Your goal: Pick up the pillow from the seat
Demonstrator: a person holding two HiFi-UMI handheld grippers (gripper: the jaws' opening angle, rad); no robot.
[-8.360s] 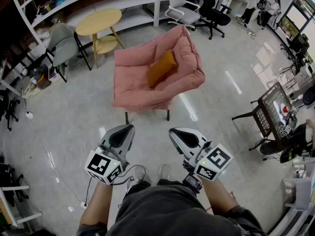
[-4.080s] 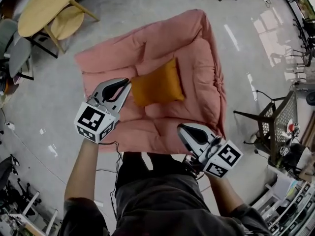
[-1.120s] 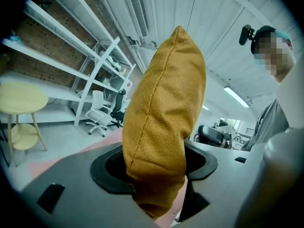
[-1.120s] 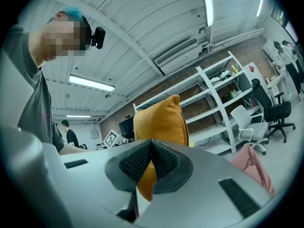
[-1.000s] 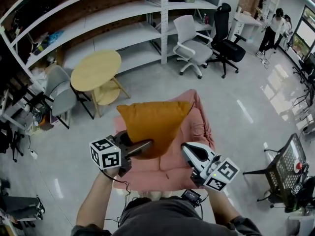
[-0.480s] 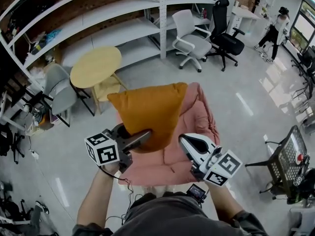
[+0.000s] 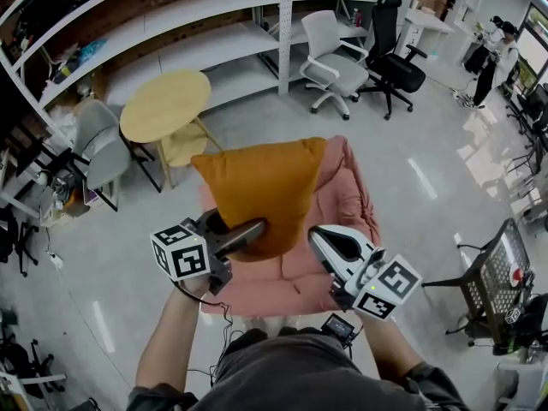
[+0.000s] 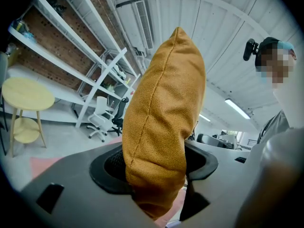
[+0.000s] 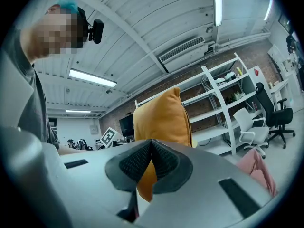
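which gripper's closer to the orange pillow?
Left. The left gripper is shut on the pillow, at its lower edge; the right gripper is shut, empty, off to its right.

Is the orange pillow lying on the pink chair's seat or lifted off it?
Lifted off. The left gripper grips the pillow by its lower edge, holding it upright above the pink chair.

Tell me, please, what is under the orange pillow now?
The pink seat lies below the pillow, which the left gripper holds in the air. In the head view the pillow covers much of the seat.
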